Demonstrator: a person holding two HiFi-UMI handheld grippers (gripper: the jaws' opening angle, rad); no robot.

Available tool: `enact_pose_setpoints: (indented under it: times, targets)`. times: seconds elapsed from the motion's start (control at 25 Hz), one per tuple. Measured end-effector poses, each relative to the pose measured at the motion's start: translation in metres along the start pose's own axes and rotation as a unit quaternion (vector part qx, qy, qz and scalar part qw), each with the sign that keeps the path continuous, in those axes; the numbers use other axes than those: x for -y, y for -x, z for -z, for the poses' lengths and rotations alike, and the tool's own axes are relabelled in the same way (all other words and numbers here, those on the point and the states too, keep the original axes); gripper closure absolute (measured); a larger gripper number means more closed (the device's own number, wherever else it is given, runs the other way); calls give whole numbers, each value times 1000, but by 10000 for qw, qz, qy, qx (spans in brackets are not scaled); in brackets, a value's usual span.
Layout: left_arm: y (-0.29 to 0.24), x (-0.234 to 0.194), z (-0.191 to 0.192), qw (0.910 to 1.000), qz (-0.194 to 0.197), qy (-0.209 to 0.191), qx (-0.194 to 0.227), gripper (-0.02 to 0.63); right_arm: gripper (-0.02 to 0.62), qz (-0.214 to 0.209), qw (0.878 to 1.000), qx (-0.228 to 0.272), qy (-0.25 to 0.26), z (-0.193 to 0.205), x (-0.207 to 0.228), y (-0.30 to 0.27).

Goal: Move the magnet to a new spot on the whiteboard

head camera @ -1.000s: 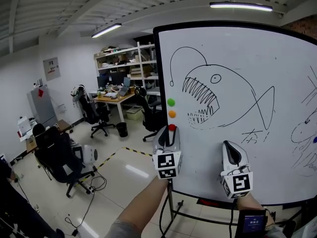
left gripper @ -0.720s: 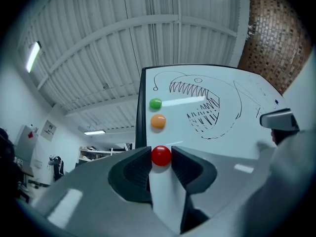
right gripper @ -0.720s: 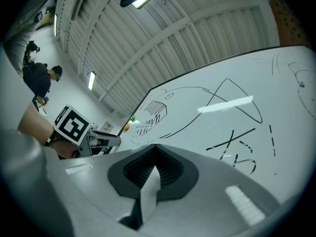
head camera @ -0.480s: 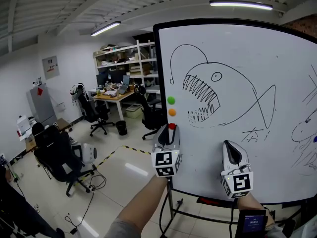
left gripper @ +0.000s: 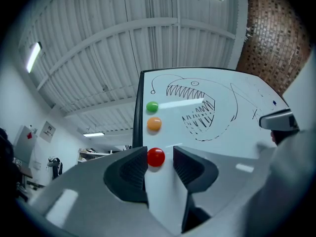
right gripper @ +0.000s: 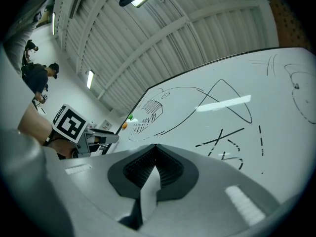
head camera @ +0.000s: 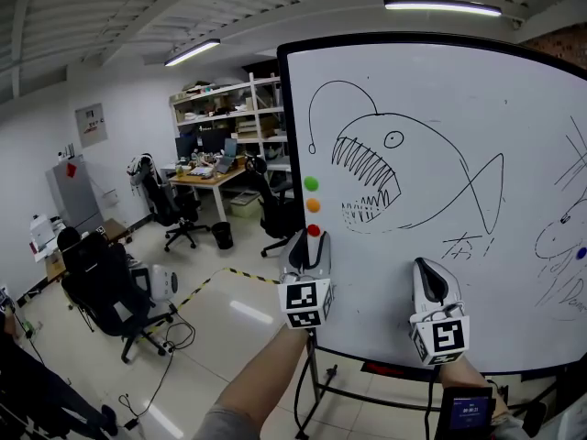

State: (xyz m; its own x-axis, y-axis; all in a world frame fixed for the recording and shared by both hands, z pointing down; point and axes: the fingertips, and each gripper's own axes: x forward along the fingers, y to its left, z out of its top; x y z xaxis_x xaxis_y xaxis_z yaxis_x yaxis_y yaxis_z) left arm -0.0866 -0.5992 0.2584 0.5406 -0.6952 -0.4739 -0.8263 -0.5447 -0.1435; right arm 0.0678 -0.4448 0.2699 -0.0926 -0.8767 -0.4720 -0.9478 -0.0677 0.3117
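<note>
At left gripper (left gripper: pixel 160 168): spread, just widening, flanking red magnet (left gripper: pixel 156 157) on whiteboard (head camera: pixel 514 282) without squeezing, likely set for pinch. At right gripper (right gripper: pixel 154 154): pressed together, empty.

Black office chair (head camera: pixel 168 207) beside desk (head camera: pixel 209 182); shelving (head camera: pixel 234 117) behind, possibly boxes atop

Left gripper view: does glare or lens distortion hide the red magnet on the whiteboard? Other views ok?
Left gripper view: a ceiling-light glare streak crosses the whiteboard above the red magnet, which is sharp and not washed out; strong fisheye, dark corners. Right gripper view: a similar reflection on the board, drawing still readable. Head view: even lighting, board edges bowed by the lens, no blur.
</note>
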Motion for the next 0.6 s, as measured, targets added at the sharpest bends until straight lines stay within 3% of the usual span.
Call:
enact_pose_setpoints:
  times: [0.16, 0.36, 0.6]
  targets:
    - [12, 15, -10, 9999, -2, -79, 137, 484, 588, 37, 10000, -6, -4, -1, 6, 8]
    - [22, 57, -23, 9992, 282, -62, 289, 606, 588, 189, 9998, -79, -19, -3, 24, 31]
    - [25, 129, -34, 9965, 772, 80, 319, 606, 588, 462, 9988, -127, 64, -8, 68, 68]
